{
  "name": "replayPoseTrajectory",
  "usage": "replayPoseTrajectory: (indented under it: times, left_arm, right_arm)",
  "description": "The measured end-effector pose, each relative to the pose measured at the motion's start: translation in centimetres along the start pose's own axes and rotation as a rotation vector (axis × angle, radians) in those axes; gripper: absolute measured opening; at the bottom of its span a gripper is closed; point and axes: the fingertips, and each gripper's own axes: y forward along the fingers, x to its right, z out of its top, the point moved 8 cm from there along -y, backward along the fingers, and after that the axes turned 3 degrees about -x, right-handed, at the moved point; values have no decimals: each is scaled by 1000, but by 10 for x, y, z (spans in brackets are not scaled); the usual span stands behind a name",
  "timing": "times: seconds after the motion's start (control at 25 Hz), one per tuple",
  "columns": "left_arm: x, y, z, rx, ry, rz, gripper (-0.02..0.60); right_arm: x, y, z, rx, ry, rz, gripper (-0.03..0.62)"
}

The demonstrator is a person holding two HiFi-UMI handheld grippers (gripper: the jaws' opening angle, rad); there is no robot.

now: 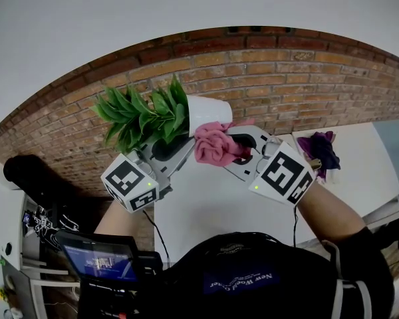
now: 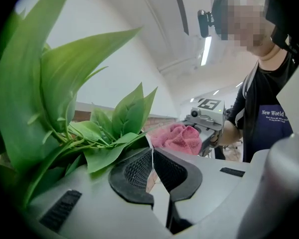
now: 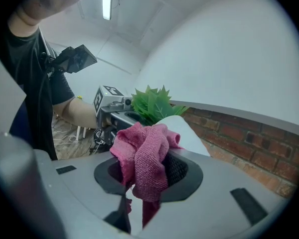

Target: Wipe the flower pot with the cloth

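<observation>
In left gripper view, jaws pinch pot rim (image 2: 152, 159).

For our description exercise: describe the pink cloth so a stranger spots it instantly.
Before the red brick wall, above the white table, find the right hand-held gripper. It clamps the crumpled pink terry cloth beside a white flower pot; the bundle on the table is dark purple.

Grey, black-padded left gripper (image 1: 175, 145) and right gripper (image 1: 235, 149), each carrying a black-and-white marker cube (image 1: 128, 181); dark T-shirt (image 1: 253, 274) printed white.
</observation>
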Motion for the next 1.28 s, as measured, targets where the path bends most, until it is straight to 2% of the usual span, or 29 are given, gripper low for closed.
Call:
replayPoseTrajectory:
  times: [0.2,0.36,0.76,0.96,1.12,1.28]
  left_arm:
    - [-1,0,6,23,-17,-12,15]
    - [3,-2,19,71,-43,-64,15]
    - [17,-6,37,120,-90,-171,14]
    - [24,-10,37,132,-130,-227,12]
    - [30,-16,37,132,-148,-280,12]
    - [39,-19,34,115,-149,-356,12]
  right_arm:
    - [-2,3,-12,-2,40,4,109]
    - [-1,6,-23,12,106,4,109]
    - [12,5,-44,149,361,24,109]
    - [20,1,-53,210,451,52,109]
    - [23,-3,-57,224,475,59,109]
    - [28,-10,-61,245,450,72,109]
